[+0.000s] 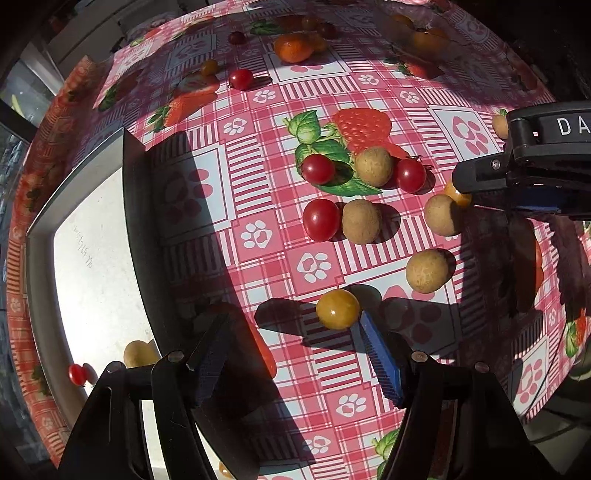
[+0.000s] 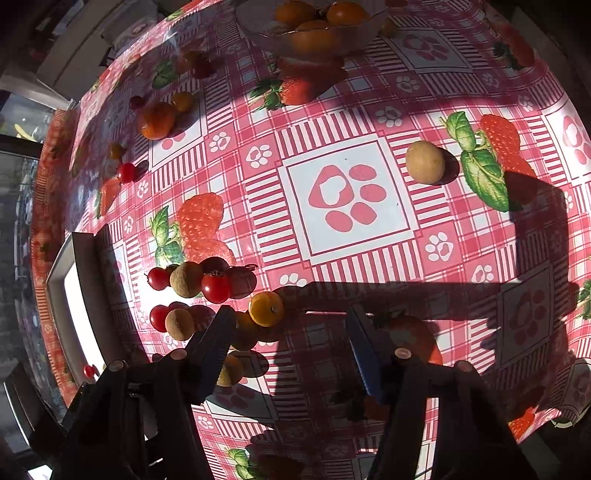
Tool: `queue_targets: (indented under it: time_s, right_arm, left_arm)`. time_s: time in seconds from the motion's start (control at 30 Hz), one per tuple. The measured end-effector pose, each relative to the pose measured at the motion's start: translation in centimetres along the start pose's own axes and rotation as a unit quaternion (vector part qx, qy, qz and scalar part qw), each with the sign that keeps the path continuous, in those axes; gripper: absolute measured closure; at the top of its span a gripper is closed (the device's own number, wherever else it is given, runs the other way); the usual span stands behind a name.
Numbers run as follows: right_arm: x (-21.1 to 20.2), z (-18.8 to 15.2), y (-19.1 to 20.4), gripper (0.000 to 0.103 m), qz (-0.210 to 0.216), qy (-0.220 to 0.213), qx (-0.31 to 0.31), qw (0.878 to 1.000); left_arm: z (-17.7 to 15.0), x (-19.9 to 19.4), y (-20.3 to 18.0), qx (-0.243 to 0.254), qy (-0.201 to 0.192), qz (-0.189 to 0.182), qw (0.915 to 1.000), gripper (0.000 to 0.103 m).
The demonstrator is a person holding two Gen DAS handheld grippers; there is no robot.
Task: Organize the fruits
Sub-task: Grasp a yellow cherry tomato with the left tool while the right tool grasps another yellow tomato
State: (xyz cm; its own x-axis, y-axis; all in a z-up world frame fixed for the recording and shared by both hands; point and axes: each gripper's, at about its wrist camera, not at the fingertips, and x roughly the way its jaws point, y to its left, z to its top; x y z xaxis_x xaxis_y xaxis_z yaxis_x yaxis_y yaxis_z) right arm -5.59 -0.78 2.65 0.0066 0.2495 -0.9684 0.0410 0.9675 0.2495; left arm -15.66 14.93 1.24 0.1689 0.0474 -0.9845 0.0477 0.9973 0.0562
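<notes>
My left gripper [image 1: 291, 332] points down over the strawberry-print tablecloth, open, with nothing between its pads. A yellow cherry tomato [image 1: 338, 308] lies just ahead of its right finger [image 1: 380, 354]. Beyond it lie red cherry tomatoes [image 1: 320, 219] and tan round fruits [image 1: 361, 221] in loose pairs. My right gripper [image 2: 290, 317] also stands open above the cloth. Another yellow tomato [image 2: 266, 308] lies below it, close to its left finger [image 2: 214, 343], untouched. A lone tan fruit [image 2: 424, 162] sits farther off to the right.
A metal tray [image 1: 127, 192] at the left holds a tan fruit [image 1: 138, 354] and a red tomato [image 1: 76, 373]. A glass bowl [image 2: 369, 27] of orange fruit stands at the far edge. A mandarin [image 2: 157, 120] and small tomatoes lie far left.
</notes>
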Motion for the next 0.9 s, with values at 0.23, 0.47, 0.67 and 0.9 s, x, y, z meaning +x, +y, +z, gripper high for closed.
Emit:
queue_targets:
  time_s: [0.23, 0.47, 0.67, 0.9]
  right_arm:
    - [2.9, -1.1, 3.1, 0.075, 0.003, 0.022, -0.016, 1.0]
    - [2.0, -1.7, 2.0, 0.081, 0.013, 0.02, -0.023, 0.999]
    - [0.3, -2.6, 1.2, 0.081, 0.006, 0.009, -0.037, 0.999]
    - [-0.5, -3.9, 1.2, 0.081, 0.012, 0.006, -0.044, 0.999]
  left_arm:
    - [0.7, 0.4, -0.6, -0.008, 0.001, 0.004, 1.0, 0.033]
    - [0.7, 0.2, -0.6, -0.014, 0.003, -0.037, 0.9992, 0.076]
    - [0.1, -0.1, 1.3, -0.061, 0.013, -0.089, 0.994, 0.079]
    - [-0.5, -1.3, 3.3, -0.07, 0.006, -0.097, 0.9928, 0.079]
